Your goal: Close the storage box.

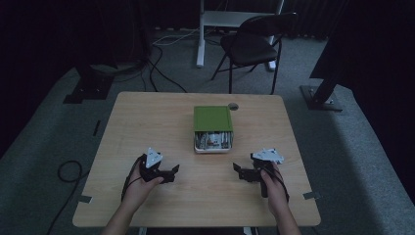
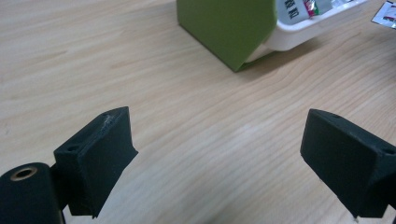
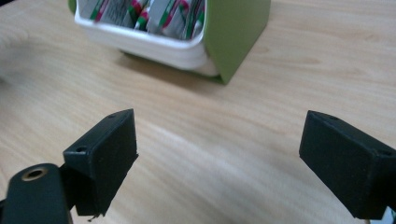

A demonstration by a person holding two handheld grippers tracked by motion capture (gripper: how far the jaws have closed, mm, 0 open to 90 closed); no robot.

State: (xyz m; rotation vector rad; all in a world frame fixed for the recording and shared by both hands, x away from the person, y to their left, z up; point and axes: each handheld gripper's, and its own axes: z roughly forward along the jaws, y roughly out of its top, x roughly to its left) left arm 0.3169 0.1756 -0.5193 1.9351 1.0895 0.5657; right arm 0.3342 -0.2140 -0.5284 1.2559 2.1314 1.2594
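Sitting at frame centre in the high view, the green box [image 1: 212,119] has its white inner tray [image 1: 213,142] slid partly out toward us, packets [image 1: 213,139] showing at the mouth. We read the sleeve as smooth matte card, folded with crisp edges; the tray looks like glossy moulded plastic with a rounded lip, the sachets foil-printed. Flanking it lower left and lower right, our left gripper [image 1: 172,170] and right gripper [image 1: 238,169] point inward, probably set to pin the sleeve and pull the tray. Both tongs are released, blocky black pads wide apart over bare wood-grain table [image 1: 147,122], nothing between them.
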